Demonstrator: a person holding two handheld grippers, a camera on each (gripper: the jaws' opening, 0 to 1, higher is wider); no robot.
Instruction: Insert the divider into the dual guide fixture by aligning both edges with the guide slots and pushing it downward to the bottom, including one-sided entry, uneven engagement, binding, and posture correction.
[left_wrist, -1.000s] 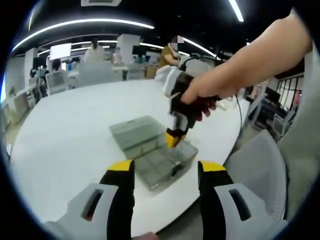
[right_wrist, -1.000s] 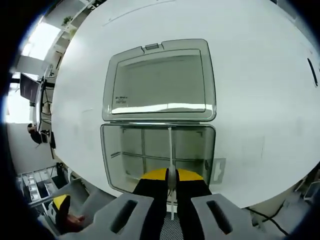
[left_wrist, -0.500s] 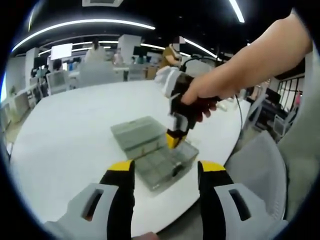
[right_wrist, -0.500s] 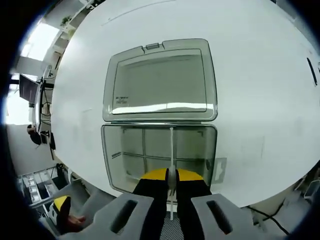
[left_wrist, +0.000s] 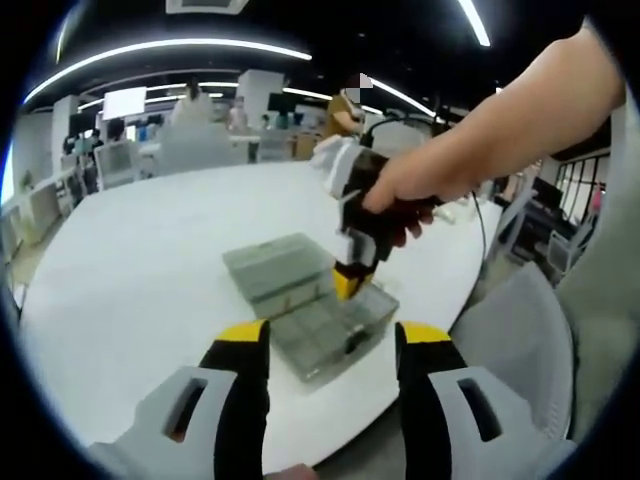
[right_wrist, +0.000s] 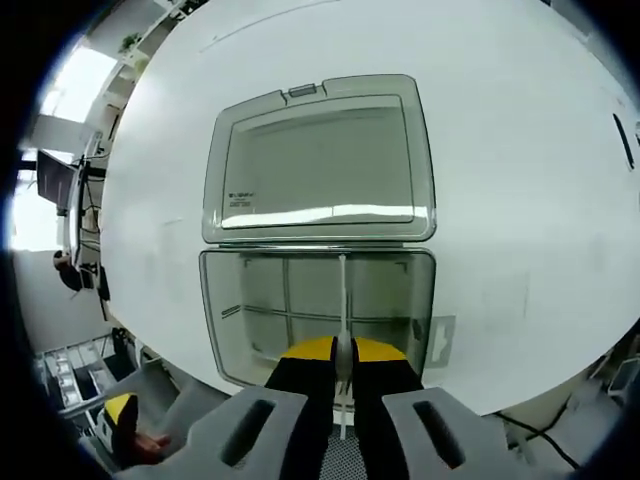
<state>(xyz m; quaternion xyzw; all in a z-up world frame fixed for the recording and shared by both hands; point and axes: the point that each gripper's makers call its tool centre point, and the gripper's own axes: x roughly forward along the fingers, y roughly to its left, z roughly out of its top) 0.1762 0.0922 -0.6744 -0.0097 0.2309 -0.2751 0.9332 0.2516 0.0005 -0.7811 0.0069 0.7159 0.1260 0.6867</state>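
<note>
divider (right_wrist: 342, 300): thin pale strip, edge-on over clear box (right_wrist: 318, 315) | right gripper (right_wrist: 342, 362) jaws pinching it | left gripper (left_wrist: 330, 345) jaws apart, nothing held

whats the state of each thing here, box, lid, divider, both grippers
box: open, on the white table, cross dividers already inside
lid: swung fully back, lying flat on the table beside the box
divider: upright, edge-on, pinched from above, reaching down into the box; seating depth cannot be told
right gripper: shut on the divider, over the box
left gripper: open, holding nothing, held back from the box
</note>
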